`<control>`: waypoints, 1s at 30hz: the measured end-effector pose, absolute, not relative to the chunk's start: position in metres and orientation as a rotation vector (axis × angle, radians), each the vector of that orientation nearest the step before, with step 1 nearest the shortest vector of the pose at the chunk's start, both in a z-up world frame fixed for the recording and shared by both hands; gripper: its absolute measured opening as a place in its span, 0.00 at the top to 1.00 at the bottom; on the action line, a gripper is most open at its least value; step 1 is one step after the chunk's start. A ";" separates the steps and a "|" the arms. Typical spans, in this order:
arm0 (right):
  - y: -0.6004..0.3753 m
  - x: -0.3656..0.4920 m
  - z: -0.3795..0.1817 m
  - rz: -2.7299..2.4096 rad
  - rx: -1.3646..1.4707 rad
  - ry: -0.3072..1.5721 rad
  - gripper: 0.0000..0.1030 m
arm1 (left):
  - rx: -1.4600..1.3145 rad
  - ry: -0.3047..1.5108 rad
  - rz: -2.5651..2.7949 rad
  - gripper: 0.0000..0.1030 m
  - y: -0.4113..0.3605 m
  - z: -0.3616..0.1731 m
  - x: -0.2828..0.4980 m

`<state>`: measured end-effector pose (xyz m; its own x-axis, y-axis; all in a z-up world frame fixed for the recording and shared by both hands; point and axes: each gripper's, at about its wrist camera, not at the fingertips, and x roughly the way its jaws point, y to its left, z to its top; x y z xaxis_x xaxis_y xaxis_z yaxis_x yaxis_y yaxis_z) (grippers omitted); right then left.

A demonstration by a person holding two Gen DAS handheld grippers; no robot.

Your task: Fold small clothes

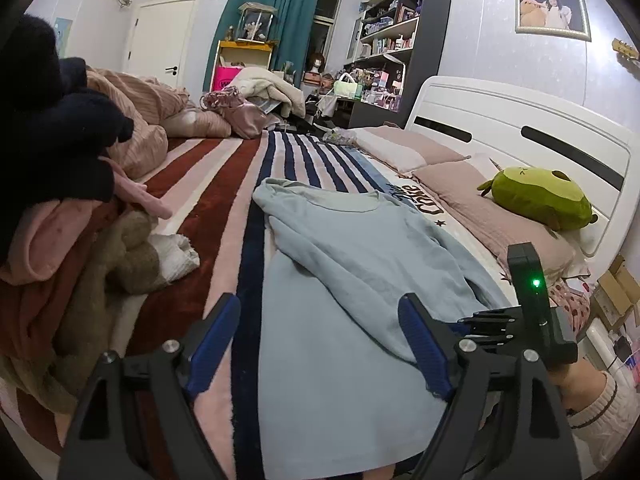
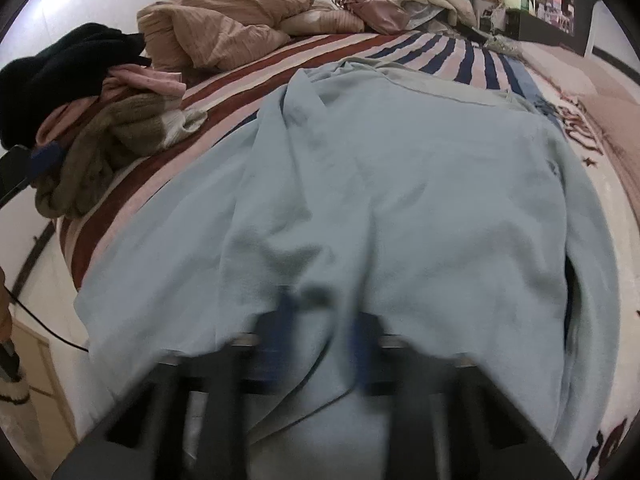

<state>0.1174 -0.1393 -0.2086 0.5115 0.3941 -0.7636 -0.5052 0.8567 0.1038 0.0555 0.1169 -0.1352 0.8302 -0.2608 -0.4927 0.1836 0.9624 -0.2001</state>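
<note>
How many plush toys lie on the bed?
1: a green plush rests on the pillows by the headboard. Others may hide under the clothes pile.

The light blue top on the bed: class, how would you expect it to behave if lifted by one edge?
The light blue top would probably flop and drape, since it already lies in soft creases. It looks thin, so likely light. On the fleecy striped blanket it may drag rather than slide. The right gripper, blurred, appears shut on its fabric.
</note>
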 end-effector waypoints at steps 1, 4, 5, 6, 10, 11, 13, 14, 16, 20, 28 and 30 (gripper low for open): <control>-0.141 0.115 -0.204 0.543 -0.137 0.862 0.94 | -0.148 0.541 -0.239 0.22 0.117 -0.135 0.055; -0.148 0.109 -0.183 0.513 -0.146 0.783 0.95 | -0.148 0.536 -0.242 0.21 0.117 -0.134 0.052; -0.150 0.107 -0.174 0.499 -0.150 0.755 0.95 | -0.148 0.535 -0.242 0.21 0.117 -0.133 0.052; -0.154 0.105 -0.165 0.488 -0.153 0.726 0.95 | -0.147 0.534 -0.241 0.21 0.117 -0.133 0.051; -0.169 0.104 -0.132 0.445 -0.192 0.648 0.96 | -0.154 0.532 -0.240 0.21 0.116 -0.132 0.051; -0.172 0.103 -0.126 0.432 -0.208 0.634 0.96 | -0.155 0.531 -0.241 0.21 0.116 -0.132 0.051; -0.181 0.105 -0.116 0.420 -0.205 0.621 0.96 | -0.152 0.528 -0.243 0.21 0.114 -0.131 0.049; -0.186 0.106 -0.114 0.416 -0.190 0.621 0.96 | -0.148 0.527 -0.243 0.21 0.113 -0.131 0.049; -0.200 0.108 -0.110 0.400 -0.164 0.626 0.96 | -0.142 0.528 -0.243 0.21 0.110 -0.130 0.049; -0.229 0.110 -0.111 0.349 -0.114 0.636 0.96 | -0.131 0.534 -0.241 0.21 0.107 -0.130 0.050; -0.276 0.105 -0.145 0.327 -0.014 0.750 0.96 | -0.129 0.566 -0.228 0.21 0.101 -0.136 0.058; -0.288 0.103 -0.156 0.330 0.024 0.777 0.96 | -0.123 0.578 -0.226 0.21 0.098 -0.138 0.062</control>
<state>0.1029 -0.2885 -0.1561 0.6645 0.3005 -0.6842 -0.2830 0.9486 0.1418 0.0624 0.0979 -0.1383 0.8135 -0.2460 -0.5269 0.1771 0.9679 -0.1784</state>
